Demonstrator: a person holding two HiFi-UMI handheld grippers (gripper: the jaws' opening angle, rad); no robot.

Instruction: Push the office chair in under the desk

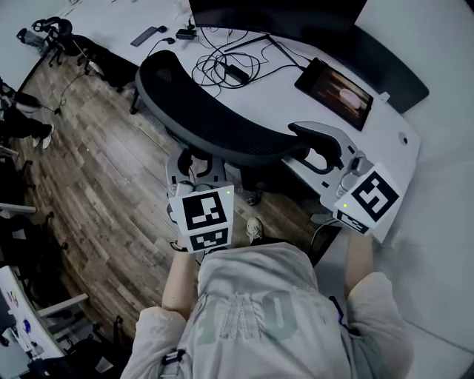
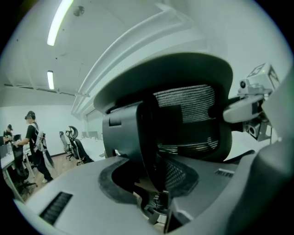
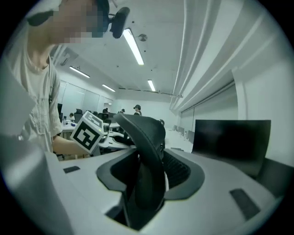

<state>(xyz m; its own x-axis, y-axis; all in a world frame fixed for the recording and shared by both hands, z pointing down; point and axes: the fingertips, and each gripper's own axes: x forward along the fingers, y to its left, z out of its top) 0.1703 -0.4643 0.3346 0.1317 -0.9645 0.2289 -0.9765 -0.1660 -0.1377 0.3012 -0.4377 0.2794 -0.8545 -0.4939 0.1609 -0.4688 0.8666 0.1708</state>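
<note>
A black mesh-backed office chair (image 1: 211, 118) stands against the edge of the white desk (image 1: 285, 92), its seat hidden below the backrest. My left gripper (image 1: 194, 164) is at the chair's left armrest. In the left gripper view that dark armrest (image 2: 147, 137) stands between the jaws of my left gripper (image 2: 154, 186), with floor showing beside it. My right gripper (image 1: 337, 166) is at the right armrest (image 1: 318, 141). That armrest (image 3: 147, 151) rises between the parted jaws of my right gripper (image 3: 147, 183), with gaps beside it.
On the desk are a dark monitor (image 1: 281, 18), a tablet (image 1: 342, 87), tangled cables (image 1: 222, 66) and a remote (image 1: 143, 35). Another chair (image 1: 55, 33) stands at the far left on the wooden floor (image 1: 111, 185). A person (image 2: 34, 137) stands far off.
</note>
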